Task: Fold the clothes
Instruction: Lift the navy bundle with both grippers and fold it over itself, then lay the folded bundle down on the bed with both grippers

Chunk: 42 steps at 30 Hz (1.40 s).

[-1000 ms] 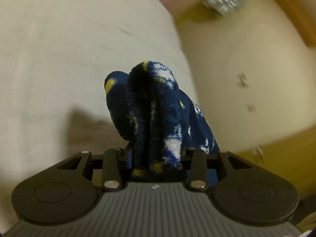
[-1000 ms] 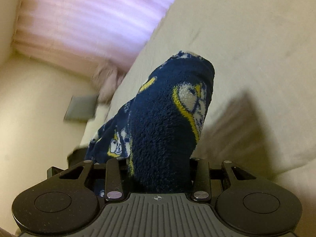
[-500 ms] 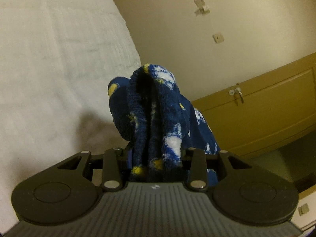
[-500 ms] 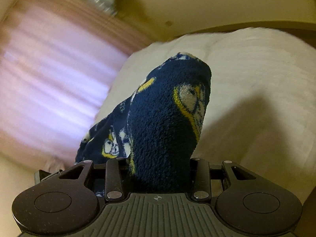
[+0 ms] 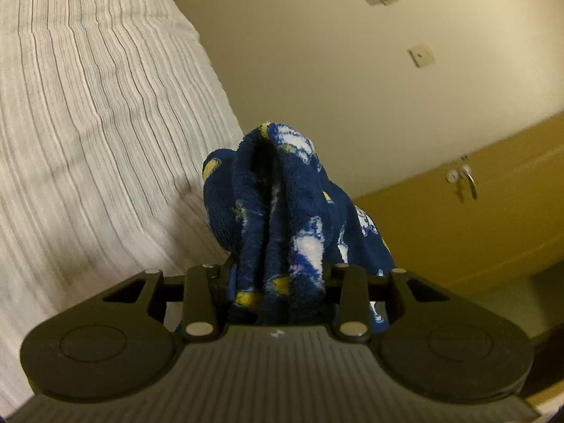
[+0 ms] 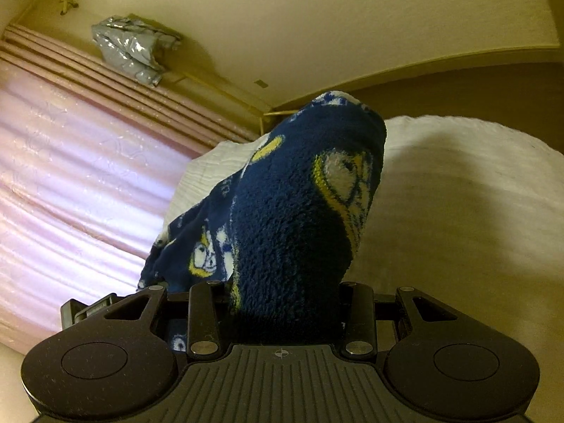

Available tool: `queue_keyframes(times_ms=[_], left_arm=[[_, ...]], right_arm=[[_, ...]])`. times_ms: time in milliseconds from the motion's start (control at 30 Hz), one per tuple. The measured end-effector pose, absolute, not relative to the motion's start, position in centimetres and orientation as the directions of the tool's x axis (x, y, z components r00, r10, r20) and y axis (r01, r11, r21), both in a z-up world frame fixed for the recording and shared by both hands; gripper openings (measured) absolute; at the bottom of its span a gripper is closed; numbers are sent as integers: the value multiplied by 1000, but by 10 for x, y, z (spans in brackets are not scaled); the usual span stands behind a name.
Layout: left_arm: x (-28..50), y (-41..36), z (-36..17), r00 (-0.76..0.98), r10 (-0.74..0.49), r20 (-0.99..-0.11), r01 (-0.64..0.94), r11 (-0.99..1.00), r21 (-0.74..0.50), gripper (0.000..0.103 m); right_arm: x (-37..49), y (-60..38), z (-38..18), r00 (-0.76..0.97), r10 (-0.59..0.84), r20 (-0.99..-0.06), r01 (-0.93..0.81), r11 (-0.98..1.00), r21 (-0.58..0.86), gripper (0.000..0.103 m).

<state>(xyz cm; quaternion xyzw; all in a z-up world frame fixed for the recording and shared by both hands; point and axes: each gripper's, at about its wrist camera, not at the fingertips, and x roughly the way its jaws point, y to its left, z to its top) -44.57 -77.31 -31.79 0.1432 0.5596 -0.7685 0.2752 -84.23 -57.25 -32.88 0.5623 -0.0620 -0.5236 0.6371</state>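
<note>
White ribbed bedding (image 5: 88,134) filled the left of the left wrist view, with a cream wall (image 5: 317,53) behind it carrying two small wall plates (image 5: 420,55) and, at the far right, a yellow-brown cabinet door (image 5: 458,218) with a metal handle (image 5: 464,179). Between these, the left tool (image 5: 276,275) was closed on a bunched fold of navy fleece garment (image 5: 282,204) printed in white and yellow; the fabric stood up from the jaws in thick layers and trailed off to the right, its fingers hidden by the pile. In the right wrist view, a pink curtain (image 6: 70,183) covered the left side, a silver foil bundle (image 6: 130,49) sat on the ledge above it, and white bedding (image 6: 458,194) lay to the right under a cream wall. The right tool (image 6: 282,303) was likewise clamped on the same navy garment (image 6: 299,211), which rose as a rounded mass from the jaws and draped away to the left, above the bed.
</note>
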Motion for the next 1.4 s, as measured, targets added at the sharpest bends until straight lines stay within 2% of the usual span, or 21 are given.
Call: queue_keyframes(times_ms=[300,400,433,467,600,633,767,800,867,900,933,967,1033,1167,1267,1400], left_arm=[[-454,-830,-369,-770,-318,-553,622,-178,-763,34],[-449,-828,-385,-736,-304,-605,661,-129,-739,38],[-447,-825,-389,-720,-298,-626,679,-116,-725,39],[-444,-823,-393,-704,-291,-647,696,-102,-711,40],[-419,-812,-376,-630,-362,-687,750,-57,-659,43],[-412,-810,-368,-601,-389,-698,767,-38,-640,42],[-411,-807,-324,-533,-484,-694,823,-105,-558,15],[-421,-803,-313,-542,-478,-691,827,-156,-541,9],[-448,-785,-300,-563,-448,-694,826,-297,-478,4],[-462,-775,-295,-571,-432,-698,818,-367,-442,3],[-473,-764,-293,-573,-419,-704,809,-427,-404,2],[-479,-752,-296,-568,-411,-713,804,-463,-374,2],[-483,-742,-318,-549,-377,-746,813,-450,-370,2],[-464,-743,-367,-498,-313,-809,860,-293,-417,0],[-457,-743,-349,-502,-333,-798,857,-315,-408,0],[-453,-755,-308,-511,-422,-749,854,-350,-385,0]], right_arm=[[-855,-658,-385,505,-705,-498,601,-127,789,39],[-860,-668,-405,492,-668,-558,597,-207,775,49],[-860,-669,-410,481,-652,-586,604,-238,761,63],[-860,-666,-410,459,-639,-617,629,-257,734,66],[-861,-645,-393,350,-638,-686,714,-292,636,70],[-853,-642,-386,320,-644,-695,742,-286,606,70],[-820,-633,-359,197,-667,-718,839,-265,476,70],[-812,-631,-352,166,-673,-720,859,-260,441,70],[-796,-627,-339,104,-685,-721,895,-252,368,69],[-788,-624,-332,73,-692,-719,911,-248,330,69],[-780,-622,-326,42,-698,-715,925,-244,292,64],[-772,-620,-319,11,-704,-710,937,-241,253,52],[-756,-615,-306,-50,-716,-697,956,-236,174,45],[-757,-619,-298,-68,-696,-714,960,-242,144,44],[-762,-624,-295,-66,-675,-735,958,-248,141,44],[-769,-630,-291,-63,-644,-762,957,-256,138,44]])
